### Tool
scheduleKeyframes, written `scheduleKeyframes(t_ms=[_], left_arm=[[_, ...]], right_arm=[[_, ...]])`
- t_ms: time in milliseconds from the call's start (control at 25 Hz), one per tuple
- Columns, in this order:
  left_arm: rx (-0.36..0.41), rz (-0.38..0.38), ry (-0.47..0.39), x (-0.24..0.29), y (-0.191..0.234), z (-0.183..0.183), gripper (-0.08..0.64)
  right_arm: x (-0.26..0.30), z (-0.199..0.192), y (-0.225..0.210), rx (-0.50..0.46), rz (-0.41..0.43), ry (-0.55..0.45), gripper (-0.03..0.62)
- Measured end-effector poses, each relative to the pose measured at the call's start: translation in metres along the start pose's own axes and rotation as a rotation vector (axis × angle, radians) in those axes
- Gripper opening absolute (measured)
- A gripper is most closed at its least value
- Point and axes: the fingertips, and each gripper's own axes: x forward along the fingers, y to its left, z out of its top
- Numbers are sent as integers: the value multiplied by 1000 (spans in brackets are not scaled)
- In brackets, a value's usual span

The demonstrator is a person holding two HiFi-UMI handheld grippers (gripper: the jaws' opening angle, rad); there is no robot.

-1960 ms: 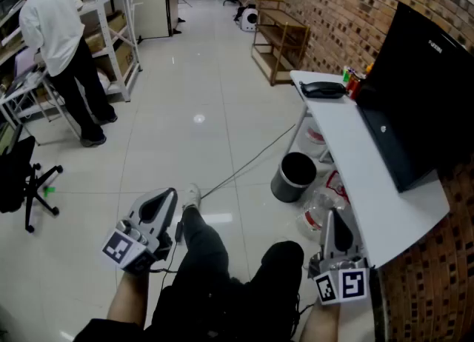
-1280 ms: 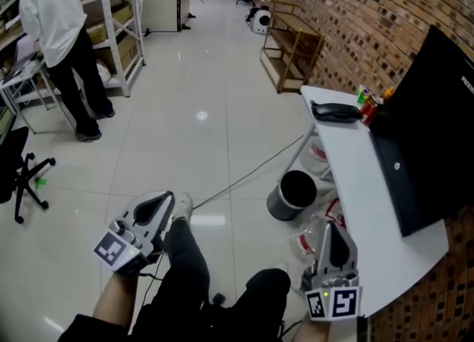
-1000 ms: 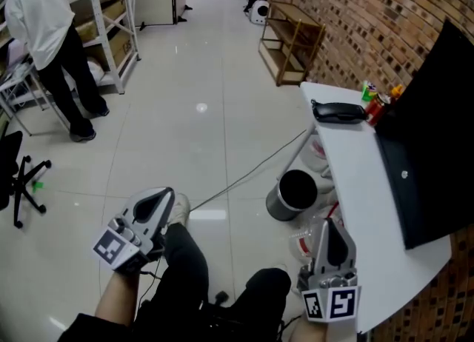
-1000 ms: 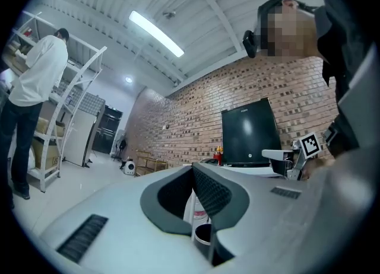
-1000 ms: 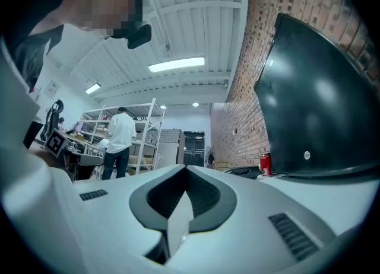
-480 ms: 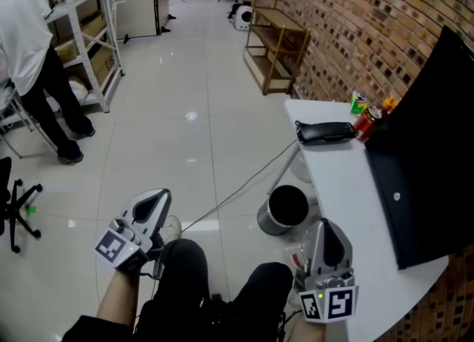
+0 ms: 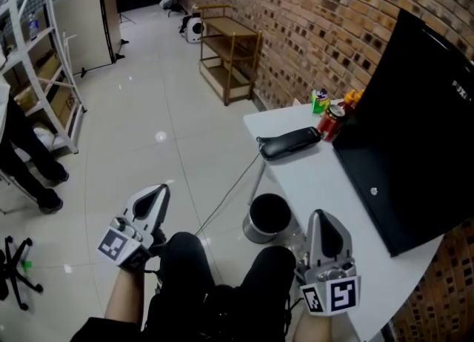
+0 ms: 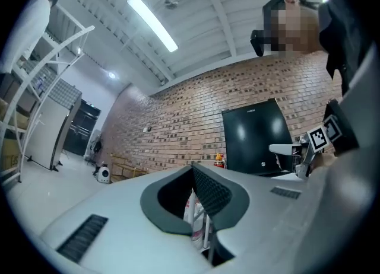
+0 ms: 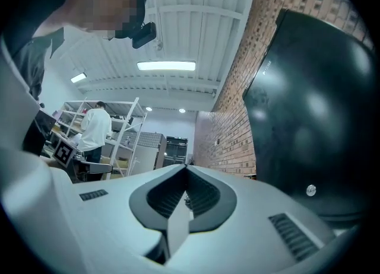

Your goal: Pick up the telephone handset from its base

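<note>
Lying on table (image 7: 326,179), telephone handset (image 7: 290,143) indistinct, left gripper (image 7: 158,189) and right gripper (image 7: 324,219) fingers clenched empty.

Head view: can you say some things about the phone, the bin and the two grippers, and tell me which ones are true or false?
1. The black telephone lies on the white table. True.
2. The right gripper holds the telephone. False: its jaws are shut on nothing, well apart from it.
3. A round black bin stands on the floor beside the table. True.
4. The left gripper has its jaws wide open. False: they are shut.
</note>
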Motion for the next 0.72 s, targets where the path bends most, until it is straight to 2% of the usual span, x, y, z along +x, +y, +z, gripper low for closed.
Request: scheduleKeyframes(t_ms=[240, 440, 720], left_arm=[[-16, -138, -10, 53, -5, -1, 3], [-34, -232, -29, 85, -11, 0, 3], [-66, -365, -39, 124, -38, -4, 3]], right_arm=[[1, 5, -24, -8, -126, -4, 9], [-1, 9, -31, -49, -200, -6, 9], [-30, 13, -47, -94, -336, 25, 9]])
